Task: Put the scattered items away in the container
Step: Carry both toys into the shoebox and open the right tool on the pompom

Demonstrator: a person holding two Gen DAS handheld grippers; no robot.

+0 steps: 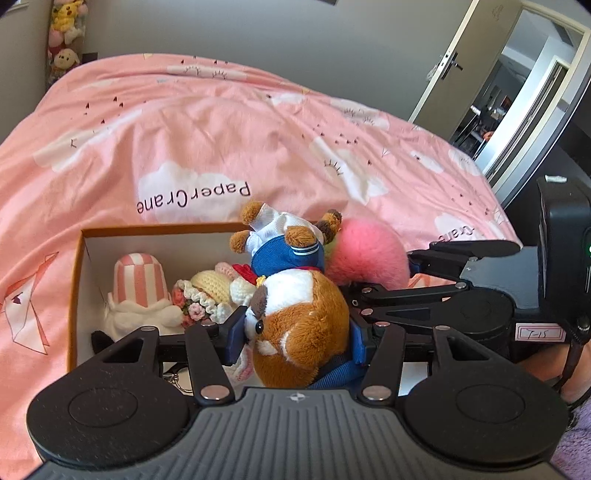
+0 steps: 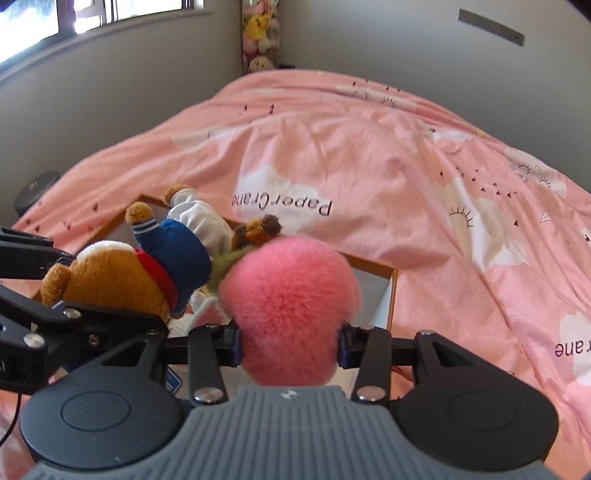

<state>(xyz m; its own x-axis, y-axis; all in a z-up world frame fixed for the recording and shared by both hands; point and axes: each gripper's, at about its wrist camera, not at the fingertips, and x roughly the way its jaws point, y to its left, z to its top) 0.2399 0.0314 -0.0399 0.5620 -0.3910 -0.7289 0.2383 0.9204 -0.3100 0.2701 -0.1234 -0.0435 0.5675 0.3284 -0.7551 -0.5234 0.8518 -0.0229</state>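
Observation:
My left gripper is shut on a brown plush dog in a blue sailor suit, held head-down over the orange-rimmed cardboard box. My right gripper is shut on a fluffy pink pompom toy, held over the box's right part; the pompom also shows in the left wrist view. The dog shows in the right wrist view, touching the pompom. Inside the box lie a pink-striped white plush and a crocheted yellow doll with flowers.
The box sits on a bed with a pink "PaperCrane" duvet. Plush toys hang in the room corner. An open door is at the far right. A window is at the upper left of the right wrist view.

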